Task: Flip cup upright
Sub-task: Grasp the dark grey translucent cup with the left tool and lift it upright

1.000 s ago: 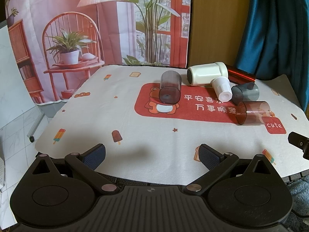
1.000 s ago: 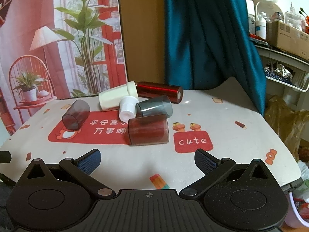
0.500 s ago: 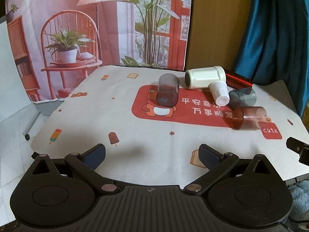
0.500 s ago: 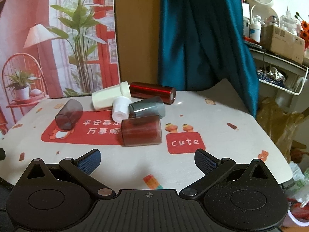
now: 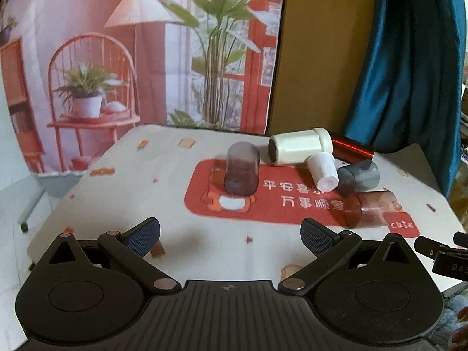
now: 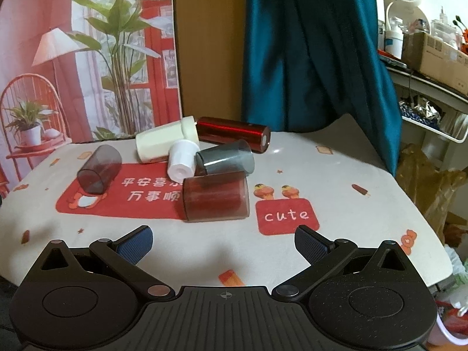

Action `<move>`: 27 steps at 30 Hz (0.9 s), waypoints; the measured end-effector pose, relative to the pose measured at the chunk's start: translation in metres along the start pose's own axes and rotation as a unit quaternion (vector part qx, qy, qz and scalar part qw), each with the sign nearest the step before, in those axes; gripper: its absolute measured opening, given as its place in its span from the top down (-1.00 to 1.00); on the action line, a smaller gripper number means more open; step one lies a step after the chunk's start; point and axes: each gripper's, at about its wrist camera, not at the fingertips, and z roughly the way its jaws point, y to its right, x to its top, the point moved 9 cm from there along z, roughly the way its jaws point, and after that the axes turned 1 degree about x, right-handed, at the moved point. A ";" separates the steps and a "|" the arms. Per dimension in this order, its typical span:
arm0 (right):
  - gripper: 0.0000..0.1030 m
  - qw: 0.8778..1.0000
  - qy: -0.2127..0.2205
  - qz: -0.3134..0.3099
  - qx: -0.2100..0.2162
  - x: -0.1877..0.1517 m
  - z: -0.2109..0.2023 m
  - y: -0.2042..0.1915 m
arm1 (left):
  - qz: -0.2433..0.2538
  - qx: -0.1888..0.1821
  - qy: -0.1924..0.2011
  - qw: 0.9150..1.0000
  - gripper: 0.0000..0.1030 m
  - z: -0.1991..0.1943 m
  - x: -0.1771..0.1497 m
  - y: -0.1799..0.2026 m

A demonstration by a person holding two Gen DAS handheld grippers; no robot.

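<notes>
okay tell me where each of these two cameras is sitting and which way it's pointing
Left wrist: rides on the left gripper, facing forward over the mat toward the smoky cup; both open fingers show, and the right gripper's tip at the right edge.
Right wrist: rides on the right gripper, facing the red-brown cup and the teal curtain; its open fingers show.
Shared: the same cluster of tipped-over cups, including the cream cup.

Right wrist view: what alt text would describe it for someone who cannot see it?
Six cups lie tipped on a cartoon-print table mat: a translucent brown plastic cup nearest, then grey, small white, cream, glossy red and a smoky one apart at left. The open right gripper hovers empty in front.
</notes>
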 end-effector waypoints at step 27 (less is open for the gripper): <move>-1.00 0.995 -0.044 0.020 0.089 0.004 0.066 -0.010 | 0.000 0.006 -0.115 0.993 -0.63 0.248 0.059 0.024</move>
